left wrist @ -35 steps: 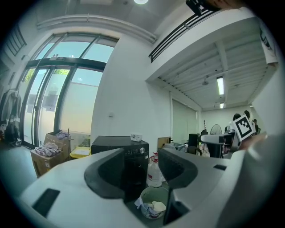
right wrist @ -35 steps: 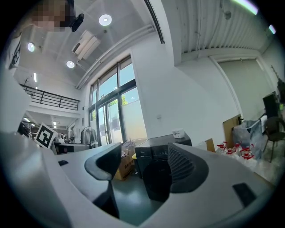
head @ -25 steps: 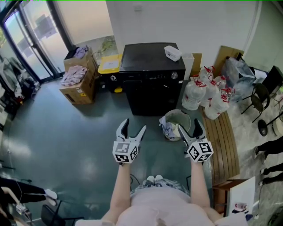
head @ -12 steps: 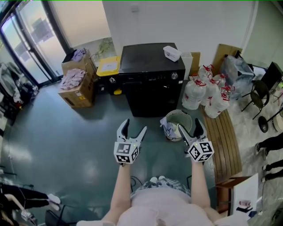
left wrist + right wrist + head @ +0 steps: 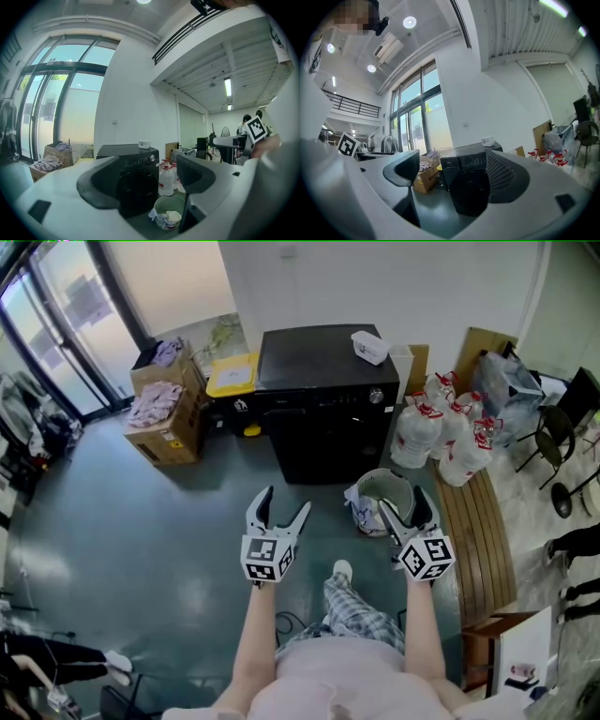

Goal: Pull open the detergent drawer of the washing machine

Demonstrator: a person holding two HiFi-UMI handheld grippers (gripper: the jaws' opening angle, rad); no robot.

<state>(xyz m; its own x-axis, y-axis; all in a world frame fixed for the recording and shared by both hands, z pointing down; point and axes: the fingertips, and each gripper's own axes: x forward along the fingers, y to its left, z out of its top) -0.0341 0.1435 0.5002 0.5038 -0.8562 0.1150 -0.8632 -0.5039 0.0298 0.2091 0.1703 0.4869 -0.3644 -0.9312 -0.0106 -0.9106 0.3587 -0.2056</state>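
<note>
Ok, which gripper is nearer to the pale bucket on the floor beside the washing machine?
Right. In the head view the right gripper, open, overlaps the bucket's near edge. The left gripper, also open, is well off to the bucket's left, facing the washing machine.

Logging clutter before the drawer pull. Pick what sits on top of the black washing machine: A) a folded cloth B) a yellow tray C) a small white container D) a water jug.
C: the head view shows a small white container resting on top of the black washing machine, near a rear corner.
</note>
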